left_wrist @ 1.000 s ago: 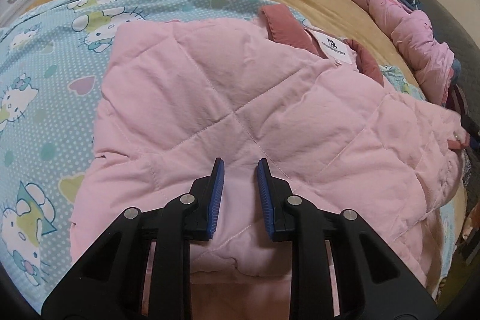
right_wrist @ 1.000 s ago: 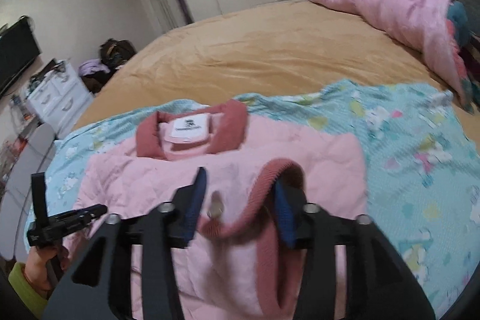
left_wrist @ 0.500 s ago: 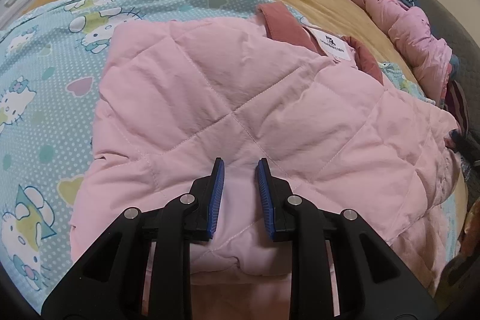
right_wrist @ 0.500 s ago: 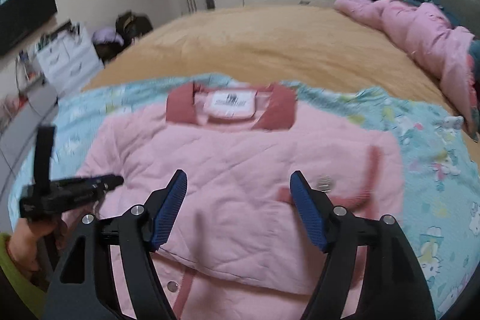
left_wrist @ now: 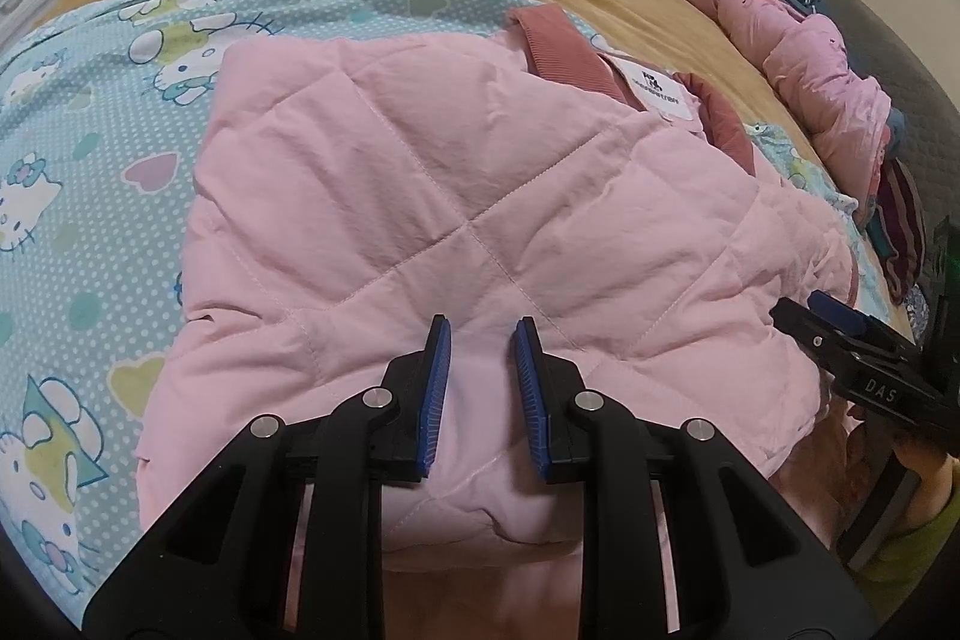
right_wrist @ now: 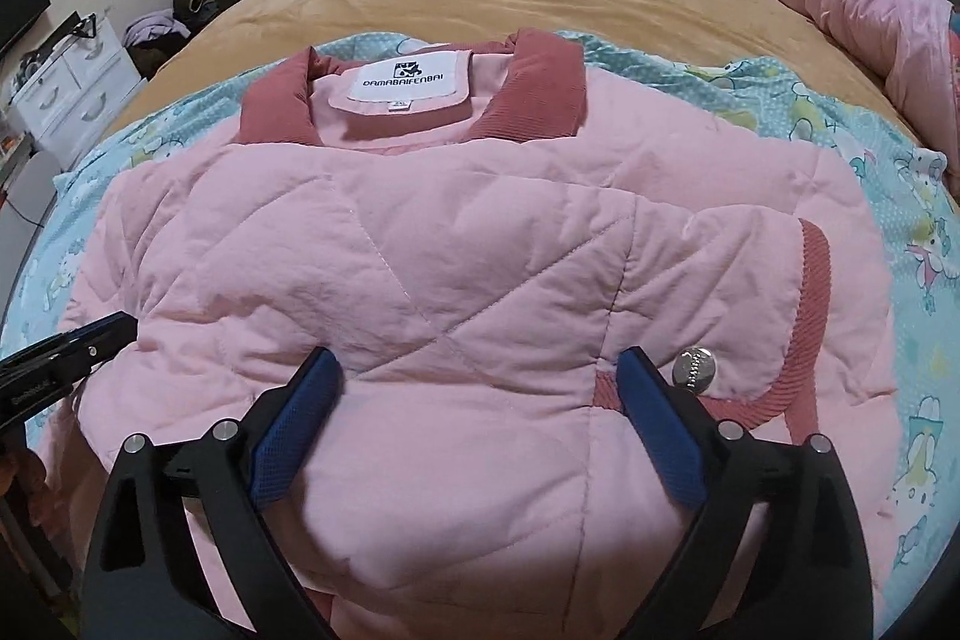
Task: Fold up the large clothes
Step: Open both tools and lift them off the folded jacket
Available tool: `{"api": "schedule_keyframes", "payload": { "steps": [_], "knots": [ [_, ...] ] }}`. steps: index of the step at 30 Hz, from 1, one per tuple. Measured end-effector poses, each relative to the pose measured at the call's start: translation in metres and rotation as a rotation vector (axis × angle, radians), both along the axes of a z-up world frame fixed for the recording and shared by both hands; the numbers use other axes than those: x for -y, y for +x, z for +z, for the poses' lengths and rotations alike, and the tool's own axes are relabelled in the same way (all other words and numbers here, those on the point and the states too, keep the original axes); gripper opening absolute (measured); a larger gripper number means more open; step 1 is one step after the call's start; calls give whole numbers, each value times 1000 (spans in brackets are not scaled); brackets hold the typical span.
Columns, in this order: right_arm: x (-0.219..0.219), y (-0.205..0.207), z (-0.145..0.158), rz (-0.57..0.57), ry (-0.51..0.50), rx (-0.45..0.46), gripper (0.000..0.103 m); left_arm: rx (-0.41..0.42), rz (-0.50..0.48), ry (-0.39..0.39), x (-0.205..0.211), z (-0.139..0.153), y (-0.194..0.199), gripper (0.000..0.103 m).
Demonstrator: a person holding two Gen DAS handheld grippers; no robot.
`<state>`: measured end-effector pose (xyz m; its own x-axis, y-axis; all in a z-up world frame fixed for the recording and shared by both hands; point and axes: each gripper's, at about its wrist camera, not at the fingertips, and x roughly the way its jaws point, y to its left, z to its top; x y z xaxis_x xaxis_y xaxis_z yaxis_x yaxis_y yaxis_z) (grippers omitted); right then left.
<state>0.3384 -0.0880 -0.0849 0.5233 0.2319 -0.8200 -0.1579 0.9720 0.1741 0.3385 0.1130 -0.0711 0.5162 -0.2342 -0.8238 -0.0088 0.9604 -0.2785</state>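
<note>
The pink quilted jacket [right_wrist: 456, 280] lies flat on the cartoon-print sheet [right_wrist: 840, 124] — collar [right_wrist: 540, 88] pointing away from me, long axis running collar to hem. My right gripper [right_wrist: 480, 400] has just been opening, jaws wide, nothing clamped. My left gripper [left_wrist: 478, 376] is nearly closed — pinching a fold of jacket.

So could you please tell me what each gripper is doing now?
Left gripper: shut on the pink jacket.
Right gripper: open, just released, holding nothing.
</note>
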Motion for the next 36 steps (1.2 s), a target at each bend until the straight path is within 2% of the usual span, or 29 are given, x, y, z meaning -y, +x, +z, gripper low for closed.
{"api": "schedule_keyframes", "payload": {
  "steps": [5, 7, 9, 12, 15, 16, 18, 20, 36],
  "knots": [
    [13, -17, 19, -30, 108, 22, 95, 14, 14, -36, -4, 5, -5, 16],
    [18, -24, 25, -33, 129, 34, 96, 18, 17, -54, -5, 10, -9, 22],
    [22, -29, 30, -22, 142, 43, 96, 27, 11, -73, -4, 16, -13, 41],
    [28, -37, 39, -21, 135, 65, 97, 41, -4, -68, 2, 25, -20, 58],
    [35, -41, 46, -31, 132, 79, 99, 53, -12, -62, 7, 32, -26, 72],
    [36, -42, 46, -31, 135, 82, 99, 56, -11, -52, 8, 34, -28, 74],
    [40, -46, 50, -35, 133, 88, 99, 60, -15, -30, 12, 39, -32, 87],
    [43, -48, 53, -36, 144, 95, 99, 65, -22, -26, 15, 44, -35, 94],
    [48, -73, 83, -32, 170, 155, 99, 126, -41, -5, 32, 87, -59, 94]
  ]
}}
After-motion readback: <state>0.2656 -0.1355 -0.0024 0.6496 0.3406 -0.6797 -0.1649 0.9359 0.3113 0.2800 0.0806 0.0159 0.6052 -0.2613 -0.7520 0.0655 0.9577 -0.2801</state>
